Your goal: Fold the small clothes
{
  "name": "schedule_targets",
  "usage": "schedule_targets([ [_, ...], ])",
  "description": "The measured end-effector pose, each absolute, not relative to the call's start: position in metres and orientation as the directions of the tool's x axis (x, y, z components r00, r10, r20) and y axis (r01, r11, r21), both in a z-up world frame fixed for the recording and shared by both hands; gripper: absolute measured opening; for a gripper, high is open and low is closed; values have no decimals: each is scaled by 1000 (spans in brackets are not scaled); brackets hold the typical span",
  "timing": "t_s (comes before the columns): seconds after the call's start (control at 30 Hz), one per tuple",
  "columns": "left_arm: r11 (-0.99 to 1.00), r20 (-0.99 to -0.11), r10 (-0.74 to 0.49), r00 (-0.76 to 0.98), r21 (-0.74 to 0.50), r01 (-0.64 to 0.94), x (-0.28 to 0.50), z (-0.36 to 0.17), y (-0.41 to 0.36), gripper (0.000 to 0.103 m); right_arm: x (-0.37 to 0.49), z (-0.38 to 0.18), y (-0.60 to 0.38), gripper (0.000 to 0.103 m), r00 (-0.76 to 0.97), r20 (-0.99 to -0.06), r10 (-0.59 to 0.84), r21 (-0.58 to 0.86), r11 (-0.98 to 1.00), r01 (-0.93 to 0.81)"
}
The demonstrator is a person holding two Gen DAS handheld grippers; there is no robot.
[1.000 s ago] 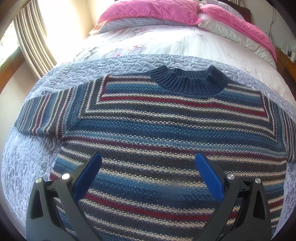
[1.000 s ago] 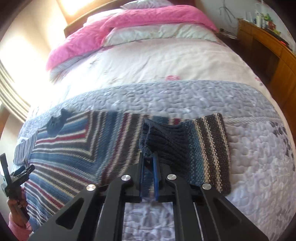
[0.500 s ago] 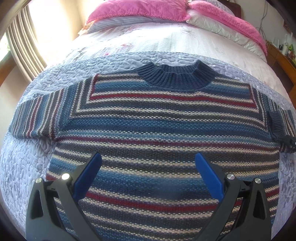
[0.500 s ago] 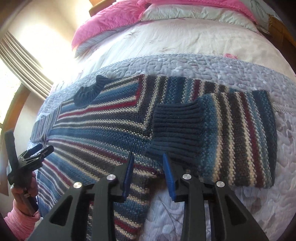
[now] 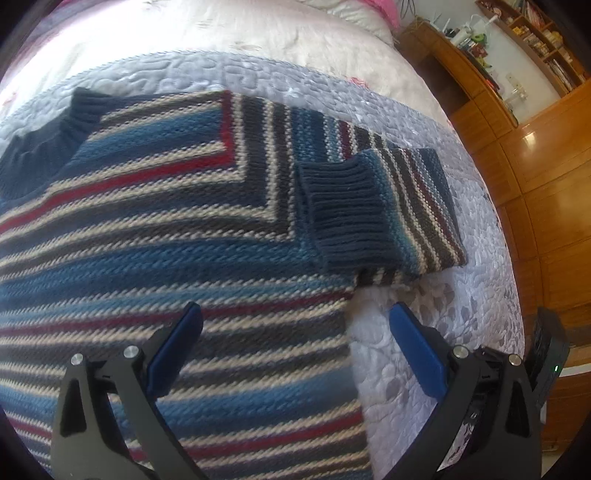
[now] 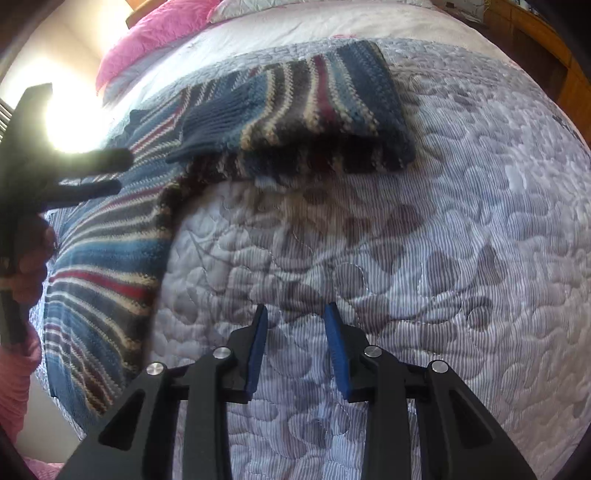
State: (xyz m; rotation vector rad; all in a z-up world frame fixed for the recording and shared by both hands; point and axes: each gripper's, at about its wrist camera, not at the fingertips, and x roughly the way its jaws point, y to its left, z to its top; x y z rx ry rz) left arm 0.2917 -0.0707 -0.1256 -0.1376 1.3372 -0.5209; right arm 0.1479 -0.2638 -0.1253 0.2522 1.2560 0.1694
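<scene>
I see the striped sweater [image 5: 155, 236] lying flat on the quilted bedspread [image 6: 424, 251], its dark navy collar [image 5: 40, 147] toward the pillows; one sleeve [image 5: 388, 210] is folded inward, so its ribbed navy cuff [image 5: 336, 214] lies on top of the sweater's chest, at the shoulder. My left gripper [image 5: 295, 339] hovers over the sweater's side edge with its blue-padded fingers [image 5: 173, 350] spread wide and nothing between them; one finger is above the stripes, the other above bare quilt. My right gripper [image 6: 295, 339] is over plain bedspread, well apart from the sweater, its pads [image 6: 256, 347] parted by a narrower gap and gripping nothing. From the right wrist view the folded sleeve [image 6: 295, 107] sits beyond the gripper, and the left gripper [image 6: 92, 173] shows as a dark silhouette against window glare at the frame's left, held by a hand [image 6: 31, 266] in a pink sleeve [image 6: 14, 380]. Pink pillows [image 6: 155, 33] lie at the bed's head; a wooden shelf unit [image 5: 517, 110] stands beside the bed.
</scene>
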Motion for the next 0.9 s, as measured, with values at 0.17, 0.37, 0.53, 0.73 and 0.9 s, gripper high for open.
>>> schedule_targets([
  [0.17,852,-867,-493,72,-464,241,312,-147,-95,99,140,-134,-275,32,342,-889,306,333,943,23],
  [0.37,844,-851,-519,72,-498,199,325,-156,-107,72,132,-139,-289,32,364,-870,333,366,930,24],
  [0.53,817,-826,-557,88,-526,236,324,-149,-119,27,127,-140,-300,32,368,-868,333,370,929,33],
  [0.73,800,-786,-593,175,-551,237,315,-126,-99,16,129,-139,-285,34,372,-881,293,326,945,27],
  [0.9,809,-765,-587,264,-546,217,306,-99,-50,16,127,-135,-279,36,380,-889,255,288,957,33],
])
